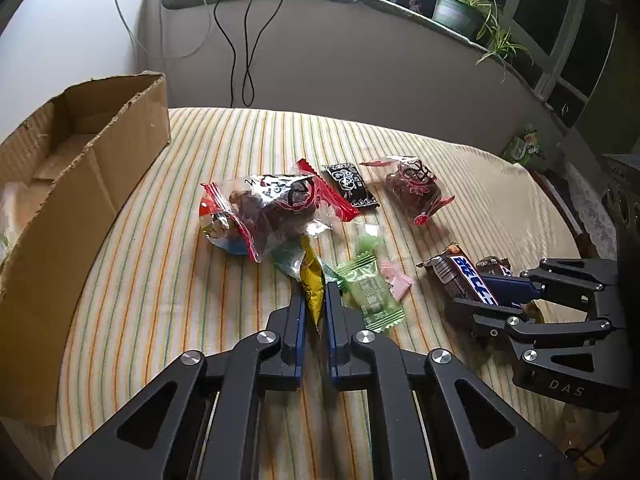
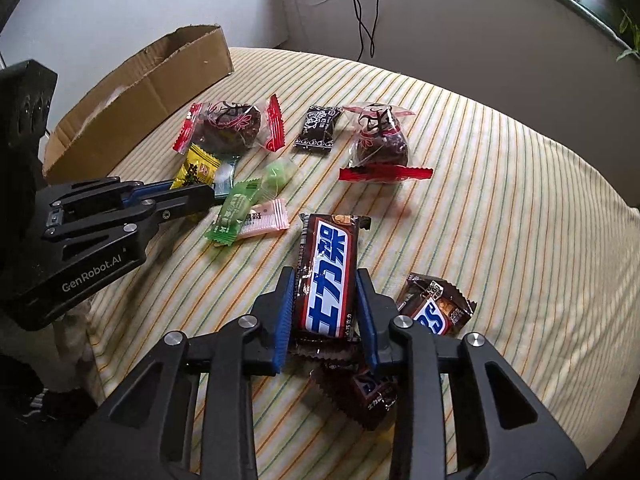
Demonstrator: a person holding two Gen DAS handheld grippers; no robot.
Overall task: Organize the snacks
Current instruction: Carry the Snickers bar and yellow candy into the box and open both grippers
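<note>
Snacks lie scattered on a striped cloth [image 1: 200, 280] covering the table, w/ an open cardboard box [image 1: 80, 168] at the far left edge.

Left gripper [image 1: 314, 300]: tongs pressed together on a yellow candy packet [image 1: 313, 280], pinched edge-on between the blue pads at the near side of the pile. In the right wrist view the same packet [image 2: 198, 170] shows just past that gripper's tips [image 2: 208, 194].

Right gripper [image 2: 326, 292]: tongs clamped on a brown chocolate bar w/ blue-and-white lettering [image 2: 328, 276], one pad on each long side, bar pointing away from the camera. From the left wrist view the bar [image 1: 466, 280] sits in the right gripper [image 1: 480, 298] on the right side of the cloth. Two more brown chocolate bars: one [image 2: 436, 308] just right of the held bar, another [image 2: 368, 396] near, partly under the tongs.

Rest of the snacks, center of the cloth:
- green wrapped candy [image 1: 372, 296], just right of the left tongs, touching a pink candy [image 1: 396, 278]
- two clear bags w/ red edges holding dark snacks, one left [image 1: 272, 204], one far right [image 1: 412, 188]
- small black packet [image 1: 352, 186] between those bags
- light green candy [image 1: 370, 240] in clear wrap, near the middle.

Potted plant [image 1: 460, 8] on the far sill; cables [image 1: 240, 60] hang down the wall.
</note>
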